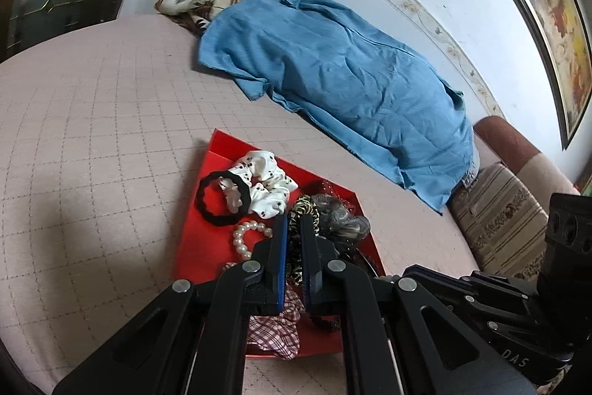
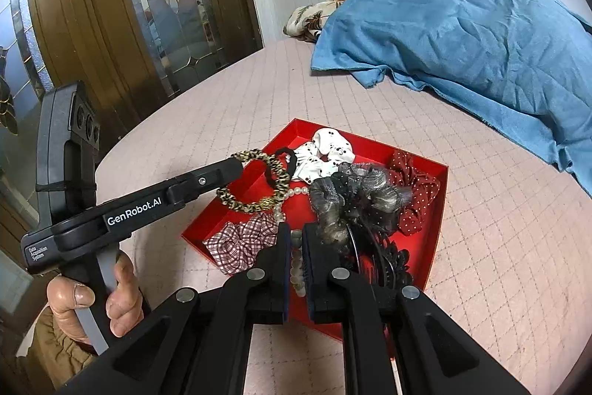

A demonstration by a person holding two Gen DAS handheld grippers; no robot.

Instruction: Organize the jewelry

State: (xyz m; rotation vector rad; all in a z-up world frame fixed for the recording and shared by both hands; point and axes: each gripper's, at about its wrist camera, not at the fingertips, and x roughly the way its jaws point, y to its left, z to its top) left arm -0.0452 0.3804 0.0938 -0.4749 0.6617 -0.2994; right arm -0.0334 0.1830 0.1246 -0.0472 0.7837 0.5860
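A red tray [image 1: 196,210] [image 2: 433,247] on the pink quilted bed holds scrunchies and bracelets. My left gripper [image 1: 294,224] is shut on a leopard-print scrunchie [image 1: 303,206] [image 2: 255,184] and holds it above the tray's left side; it also shows in the right wrist view [image 2: 236,169]. My right gripper [image 2: 295,236] is shut on a pale bead bracelet [image 2: 297,269] over the tray's near edge. In the tray lie a white spotted scrunchie [image 1: 264,180] [image 2: 325,154], a black hair tie [image 1: 222,198], a pearl bracelet [image 1: 244,236], a checked scrunchie [image 2: 240,243], a grey organza one [image 2: 355,202] and a red dotted one [image 2: 414,195].
A blue garment [image 1: 333,80] [image 2: 462,36] lies across the far side of the bed over a floral cloth [image 1: 192,2]. A striped cushion [image 1: 499,217] sits at the right. A wooden glass-panelled door [image 2: 129,6] stands left. A black hair claw [image 2: 384,261] lies in the tray's near corner.
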